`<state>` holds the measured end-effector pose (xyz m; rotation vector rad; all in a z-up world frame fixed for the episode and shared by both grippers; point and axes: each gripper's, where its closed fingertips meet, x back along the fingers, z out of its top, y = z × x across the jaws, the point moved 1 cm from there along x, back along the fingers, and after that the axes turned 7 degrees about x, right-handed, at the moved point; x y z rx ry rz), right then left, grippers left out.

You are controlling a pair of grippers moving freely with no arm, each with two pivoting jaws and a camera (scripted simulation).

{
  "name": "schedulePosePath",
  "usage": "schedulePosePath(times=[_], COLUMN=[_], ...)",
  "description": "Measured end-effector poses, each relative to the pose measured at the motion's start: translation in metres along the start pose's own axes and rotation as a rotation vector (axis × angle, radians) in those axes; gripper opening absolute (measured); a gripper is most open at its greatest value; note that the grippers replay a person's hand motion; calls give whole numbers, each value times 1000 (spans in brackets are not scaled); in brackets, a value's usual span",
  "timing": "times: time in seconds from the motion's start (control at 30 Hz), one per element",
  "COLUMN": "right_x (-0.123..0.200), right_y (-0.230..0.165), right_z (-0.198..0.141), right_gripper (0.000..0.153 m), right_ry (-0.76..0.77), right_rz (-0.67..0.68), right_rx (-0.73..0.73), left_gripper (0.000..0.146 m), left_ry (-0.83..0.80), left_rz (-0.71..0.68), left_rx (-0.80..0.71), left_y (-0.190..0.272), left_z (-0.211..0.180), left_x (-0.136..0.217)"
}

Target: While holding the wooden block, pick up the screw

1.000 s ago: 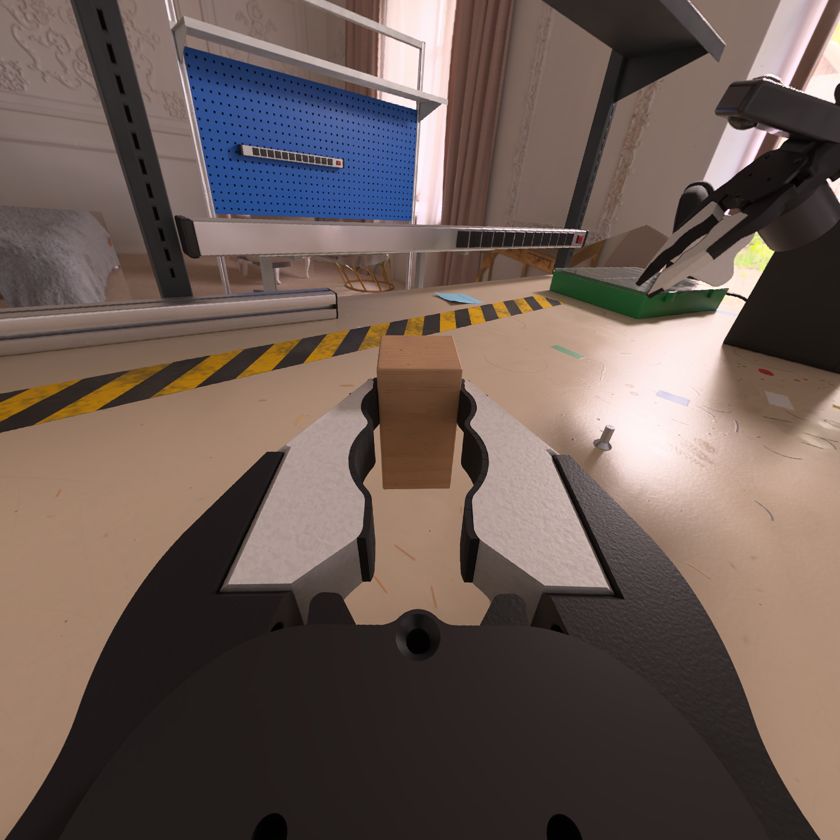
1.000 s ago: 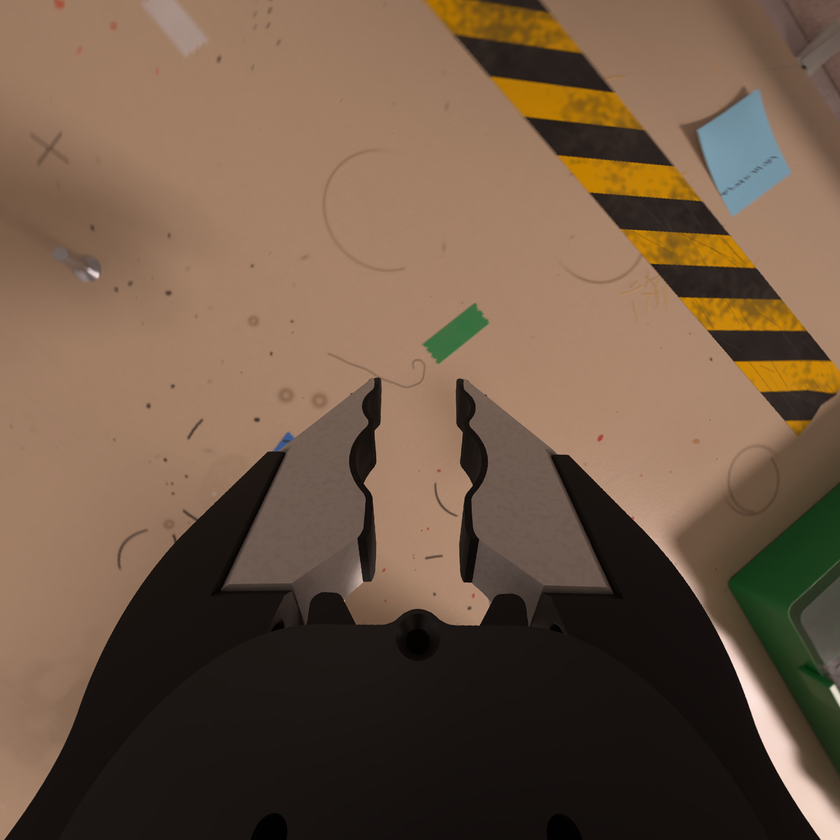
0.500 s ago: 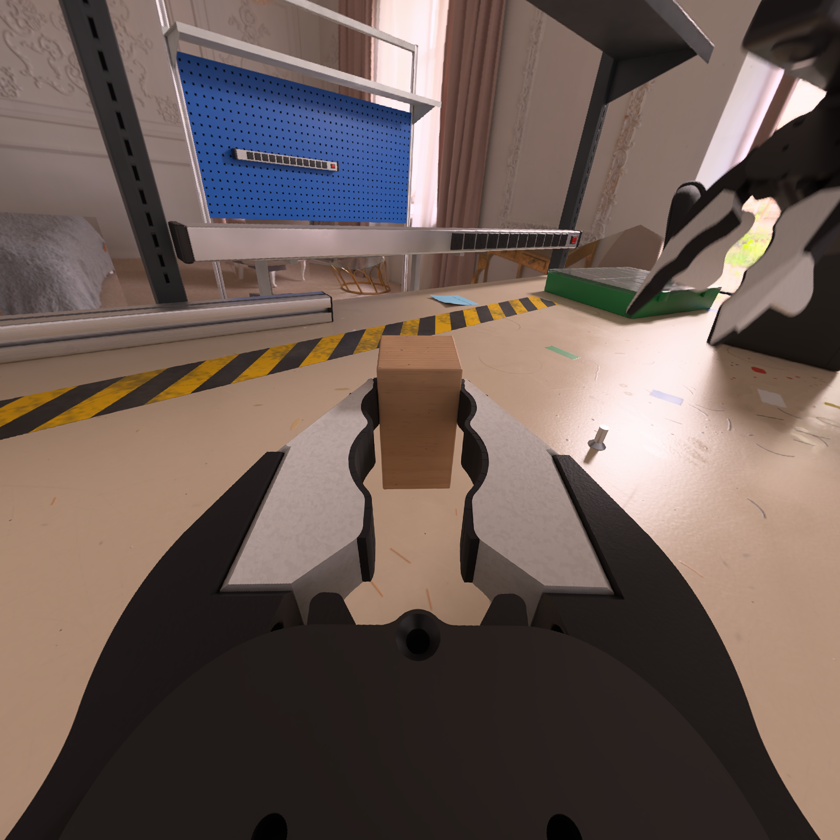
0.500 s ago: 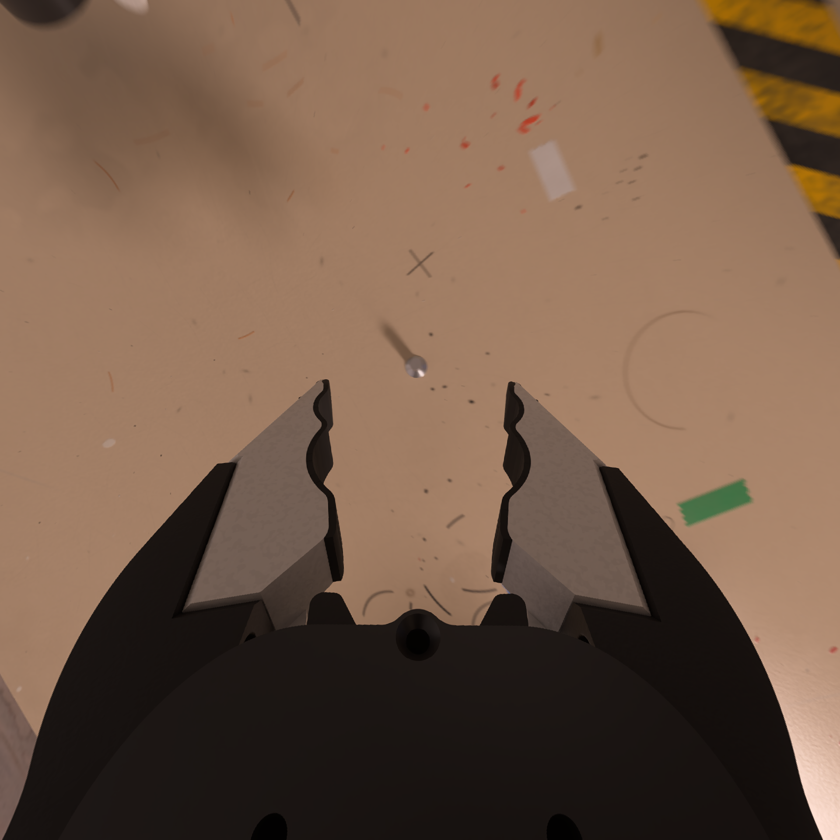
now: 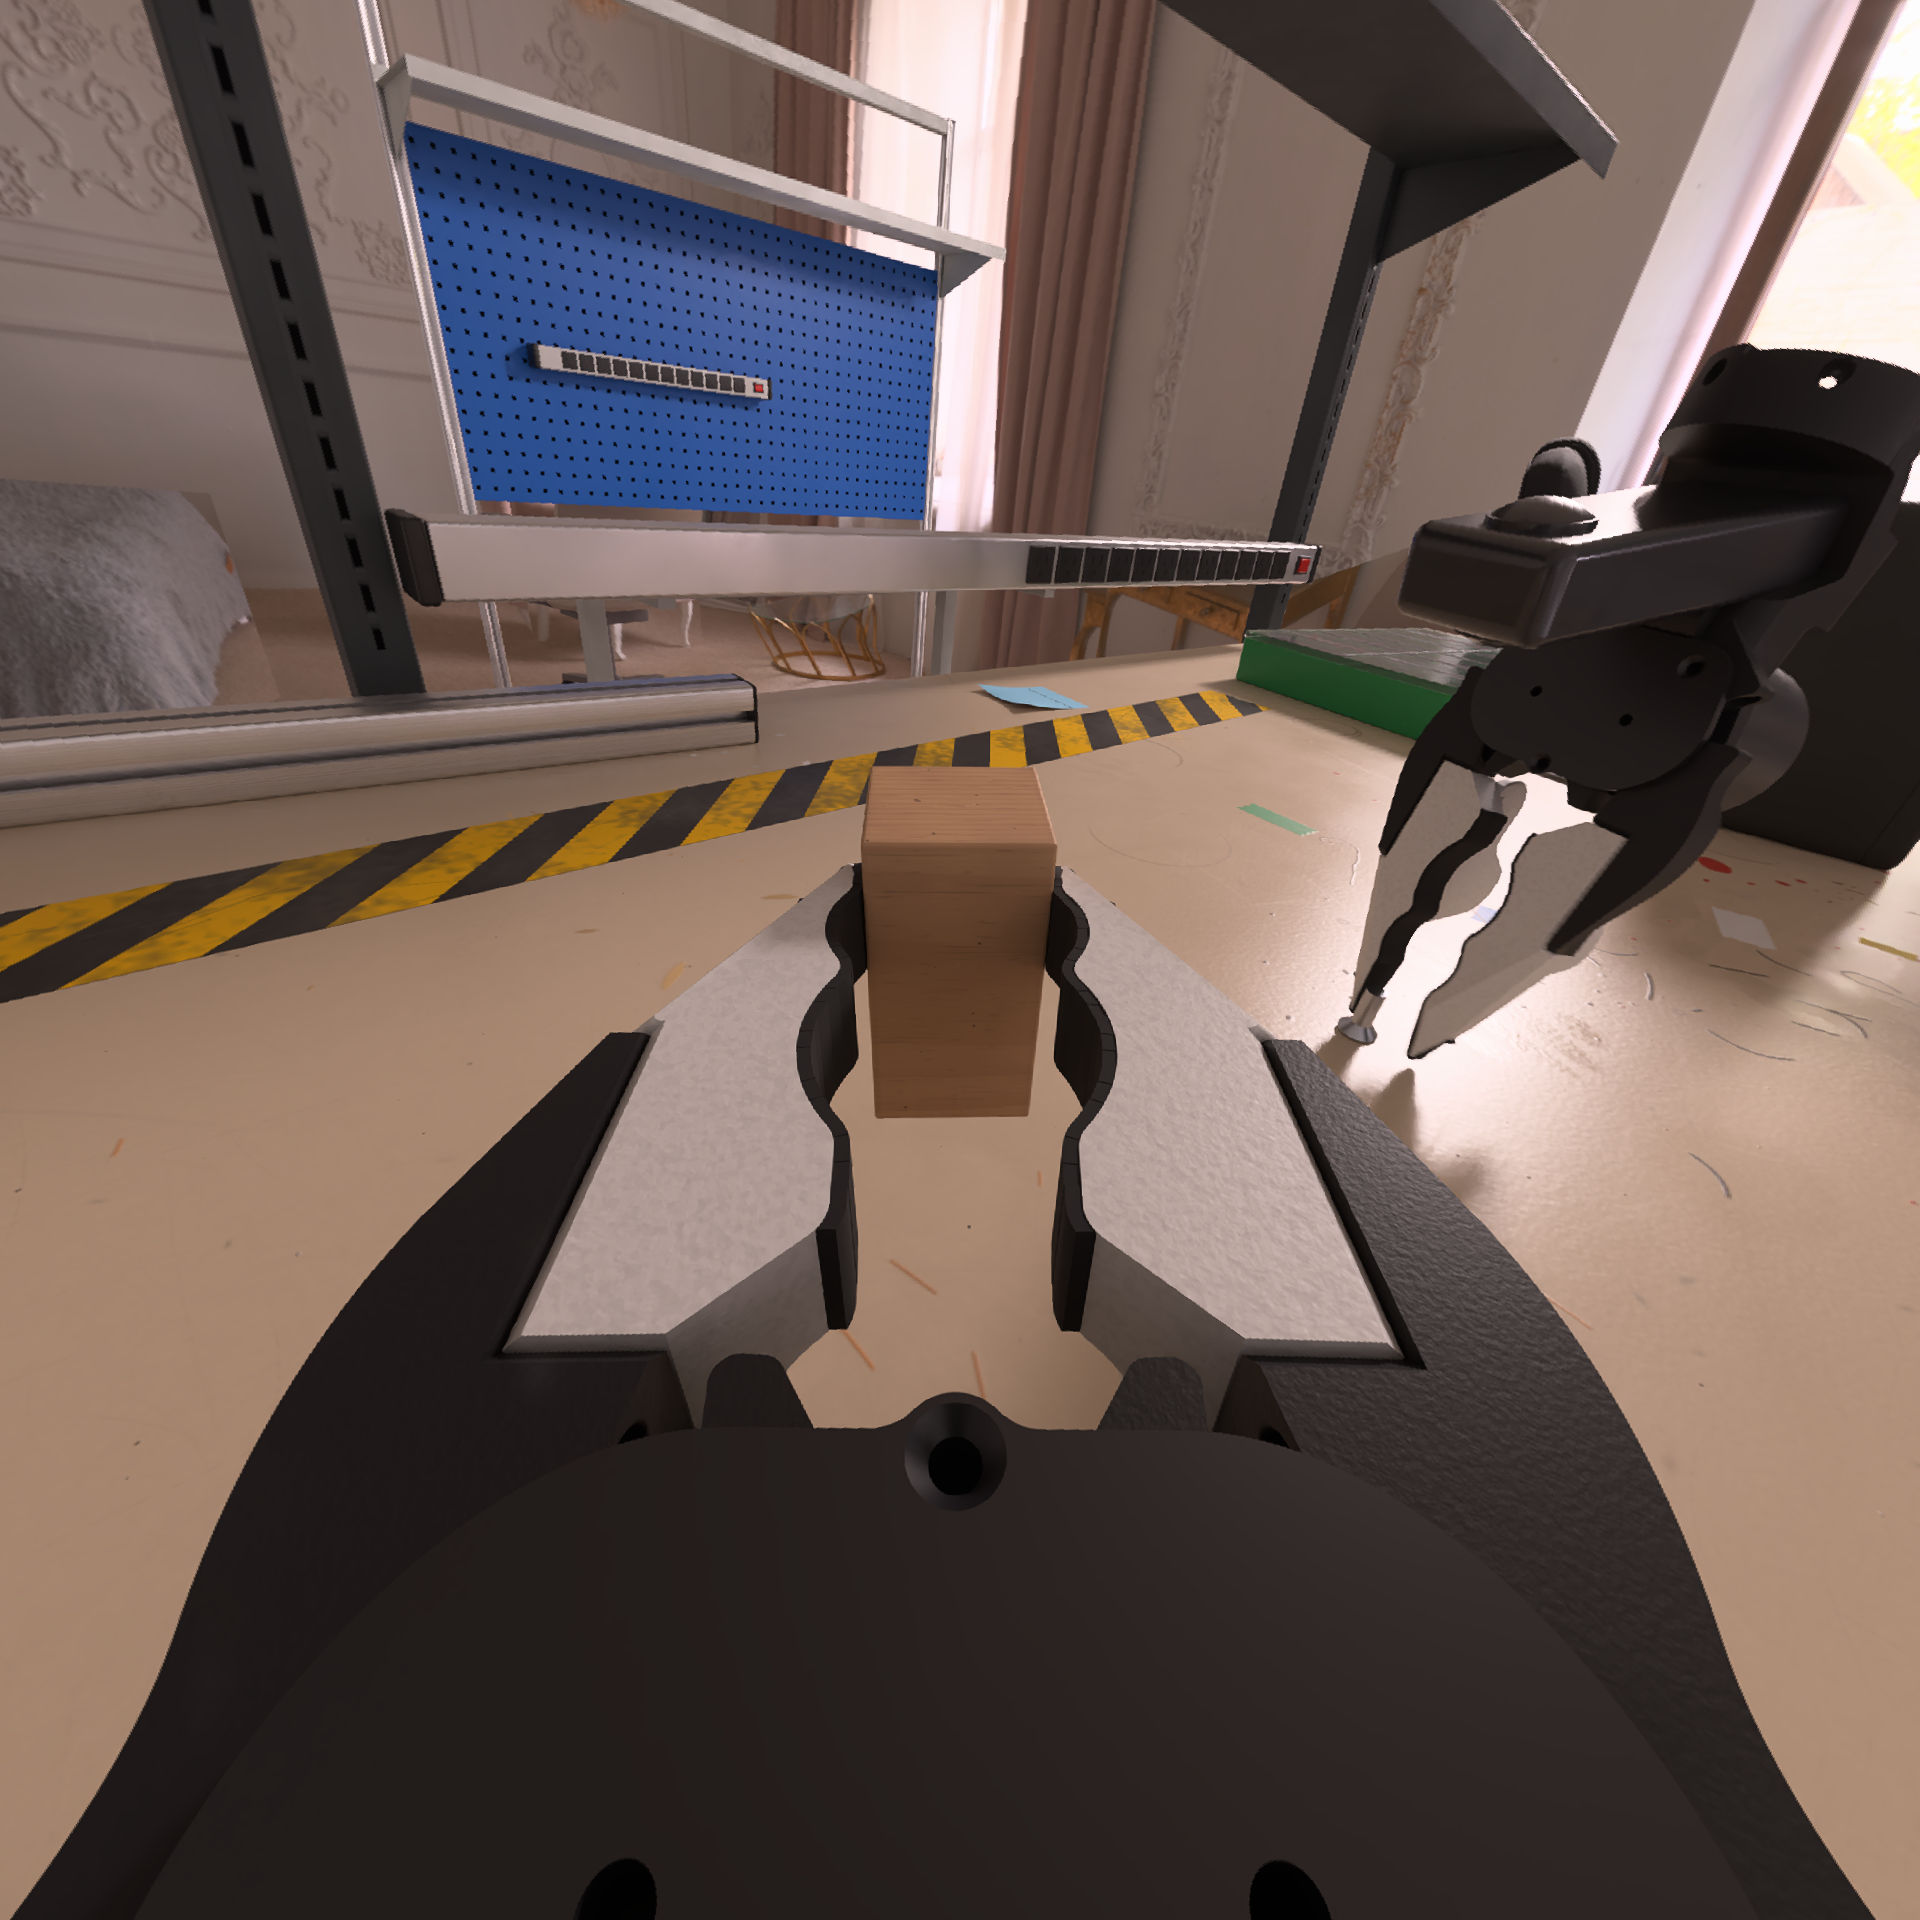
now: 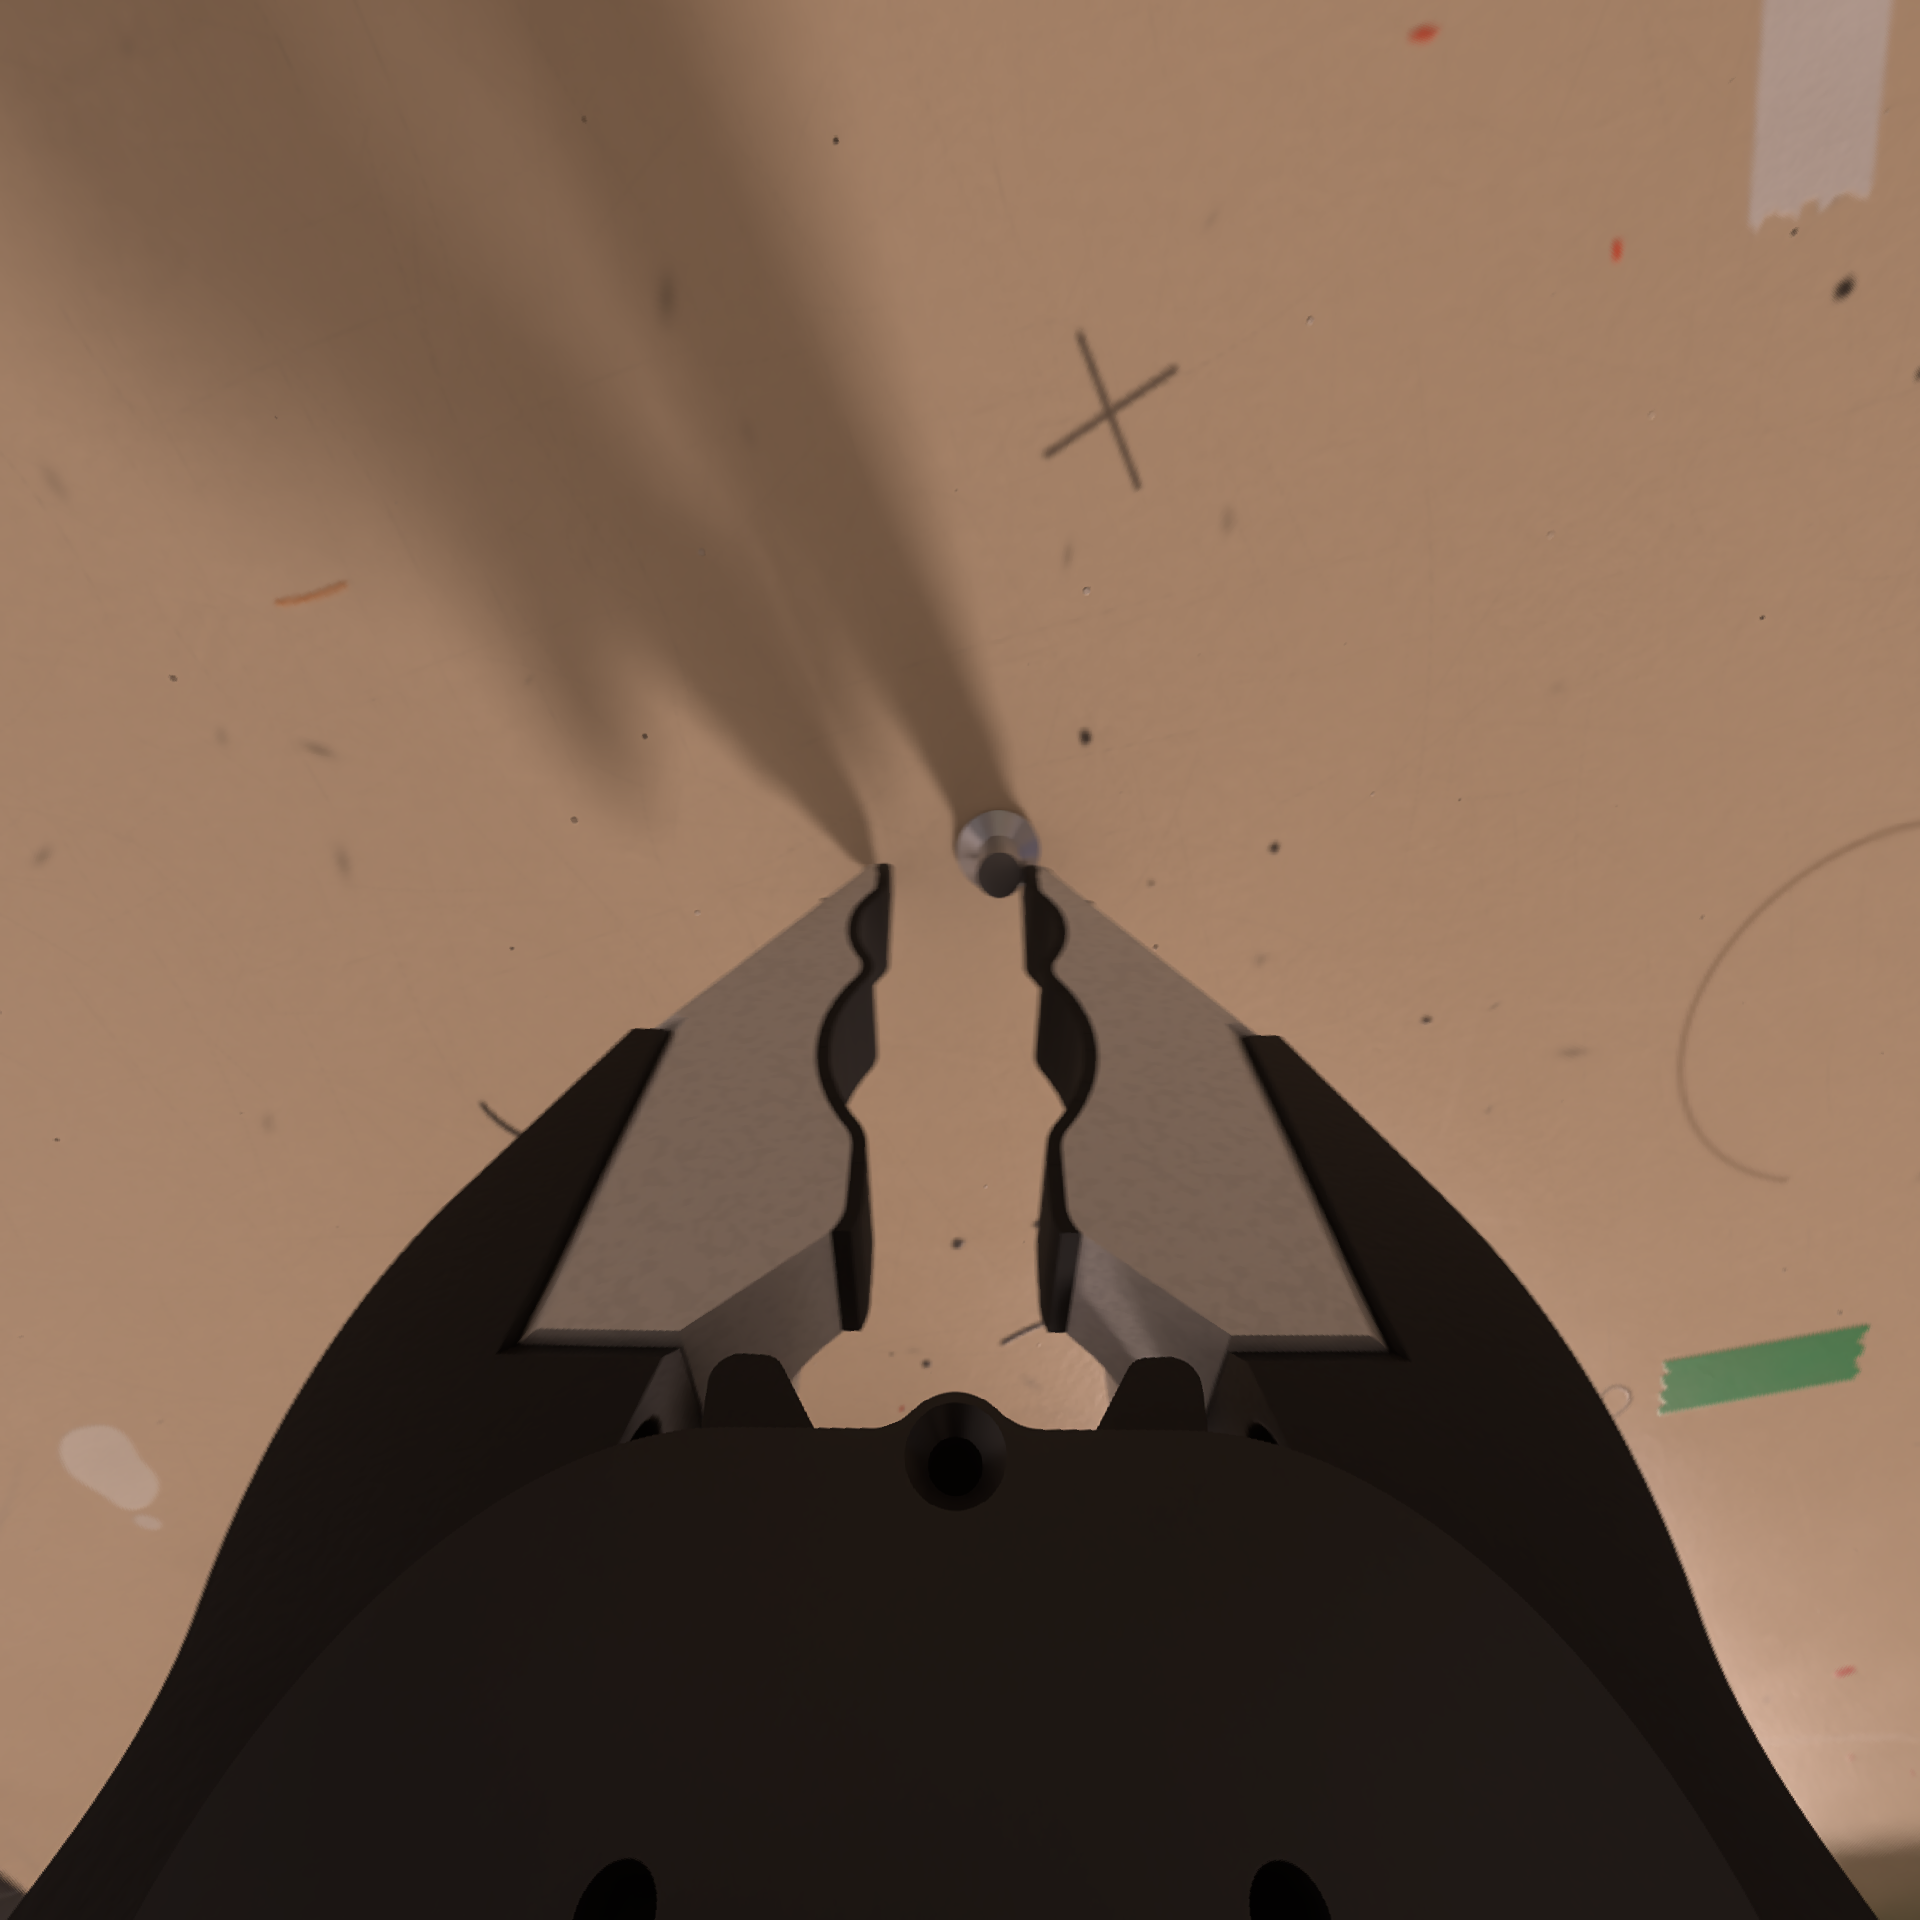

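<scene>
Left wrist view: we see the left tongs closed on the wooden block, which stands upright between the 2 fingers and is held above the bench. To the right, the right tongs point down at the bench, with the tips almost on it. The screw stands on its head, shaft up, just at the tip of 1 finger. In the right wrist view, the right tongs are only partly open, with a narrow gap, and they hold nothing. The screw is right at the tip of the finger on the right side of this view, and we cannot tell if it touches. A striped yellow and black tape runs across the bench behind the block.
</scene>
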<state>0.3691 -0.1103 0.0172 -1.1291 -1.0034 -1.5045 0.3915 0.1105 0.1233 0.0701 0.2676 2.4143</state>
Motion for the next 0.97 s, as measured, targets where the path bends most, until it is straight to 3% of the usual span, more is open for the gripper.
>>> schedulePosePath(times=[0.07,0.2,0.27,0.37,0.5,0.6,0.73,0.87,0.97], right_x=[-1,7,29,95,210,283,334,355,333], right_y=[3,13,22,42,70,89,109,122,122], right_z=[0,1,9,23,17,-18,-93,-163,-181], right_gripper=[9,8,7,7,7,8,8,8,8], right_ry=[25,35,70,182,323,347,254,183,125], right_rz=[-2,-64,-137,-285,-545,-760,-948,-1069,-952], right_rx=[11,1,10,3,-34,-96,-230,-363,-340], left_gripper=[34,34,34,34,34,34,34,34,34], left_ry=[-1,-7,-9,-8,3,6,8,11,4], left_rz=[1,2,3,6,9,6,0,-3,-6], left_rx=[1,1,-2,-3,4,6,3,7,4], left_y=[0,-1,-1,-1,-2,-2,0,1,2], left_z=[0,-2,-2,-2,1,2,2,3,1], left_x=[0,-1,-1,-1,0,1,0,0,-1])
